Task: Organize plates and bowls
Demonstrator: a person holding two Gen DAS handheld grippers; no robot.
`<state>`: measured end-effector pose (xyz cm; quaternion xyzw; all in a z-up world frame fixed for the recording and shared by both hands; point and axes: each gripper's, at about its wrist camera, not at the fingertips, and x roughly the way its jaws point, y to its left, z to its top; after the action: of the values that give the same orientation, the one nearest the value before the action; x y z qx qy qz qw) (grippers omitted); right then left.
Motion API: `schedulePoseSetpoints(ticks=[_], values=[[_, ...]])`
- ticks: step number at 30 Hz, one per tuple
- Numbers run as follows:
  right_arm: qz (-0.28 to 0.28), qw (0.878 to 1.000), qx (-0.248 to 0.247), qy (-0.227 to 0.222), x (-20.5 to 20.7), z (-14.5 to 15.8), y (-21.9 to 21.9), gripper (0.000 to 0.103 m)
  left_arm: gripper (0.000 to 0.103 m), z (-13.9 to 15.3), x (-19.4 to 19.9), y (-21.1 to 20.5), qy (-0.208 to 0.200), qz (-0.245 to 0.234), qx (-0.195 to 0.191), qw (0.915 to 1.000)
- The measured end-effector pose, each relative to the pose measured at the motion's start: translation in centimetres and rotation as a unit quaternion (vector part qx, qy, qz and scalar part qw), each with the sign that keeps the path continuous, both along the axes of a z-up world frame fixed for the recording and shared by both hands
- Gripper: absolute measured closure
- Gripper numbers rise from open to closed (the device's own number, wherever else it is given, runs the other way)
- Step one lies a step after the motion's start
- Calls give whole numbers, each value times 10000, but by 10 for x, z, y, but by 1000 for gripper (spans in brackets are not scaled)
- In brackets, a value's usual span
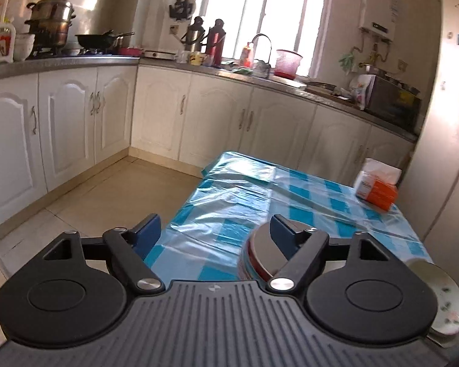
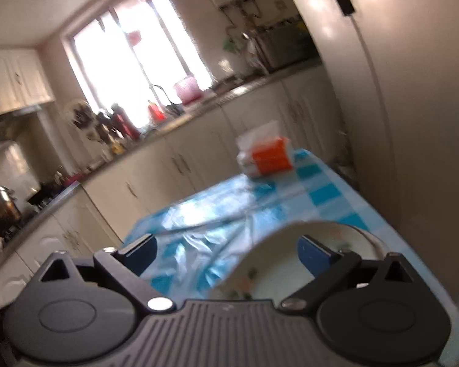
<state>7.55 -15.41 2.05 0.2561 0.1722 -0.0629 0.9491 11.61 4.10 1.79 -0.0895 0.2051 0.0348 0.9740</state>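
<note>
In the left wrist view my left gripper (image 1: pixel 215 232) is open above the near edge of a table with a blue checked cloth (image 1: pixel 229 195). A stack of red-rimmed bowls (image 1: pixel 257 258) sits just under its right finger (image 1: pixel 286 232), partly hidden by it. A white floral plate (image 1: pixel 446 299) lies at the lower right. In the right wrist view my right gripper (image 2: pixel 226 252) is open over the same table (image 2: pixel 260 202), and the white floral plate (image 2: pixel 278 263) lies below, its right finger (image 2: pixel 316 252) above the plate's middle. This view is blurred.
An orange and white tissue pack (image 1: pixel 378 185) lies at the table's far right, also in the right wrist view (image 2: pixel 267 153). White cabinets (image 1: pixel 156 113) and a cluttered counter (image 1: pixel 260 75) run behind. A fridge (image 1: pixel 449 122) stands right of the table. Tiled floor (image 1: pixel 107 195) lies left.
</note>
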Motion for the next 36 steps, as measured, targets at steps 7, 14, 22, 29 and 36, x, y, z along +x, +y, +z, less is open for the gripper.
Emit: schedulePoseSetpoints(ticks=[7, 14, 22, 29, 36], values=[[-33, 9995, -99, 307, -49, 2, 14, 4, 2, 0, -55, -42, 273, -542, -32, 9982], [-75, 9985, -342, 412, -92, 2, 30, 4, 0, 3, -103, -72, 424, -952, -84, 9945], [-90, 9979, -585, 259, -135, 9, 51, 3, 0, 7, -139, -79, 352, -984, 179, 9944], [-106, 9959, -890, 128, -156, 13, 70, 3, 0, -1, -167, -76, 359, -823, 354, 9953], [-88, 9940, -1088, 106, -164, 8, 85, 3, 0, -10, -187, -77, 369, -750, 556, 9950]])
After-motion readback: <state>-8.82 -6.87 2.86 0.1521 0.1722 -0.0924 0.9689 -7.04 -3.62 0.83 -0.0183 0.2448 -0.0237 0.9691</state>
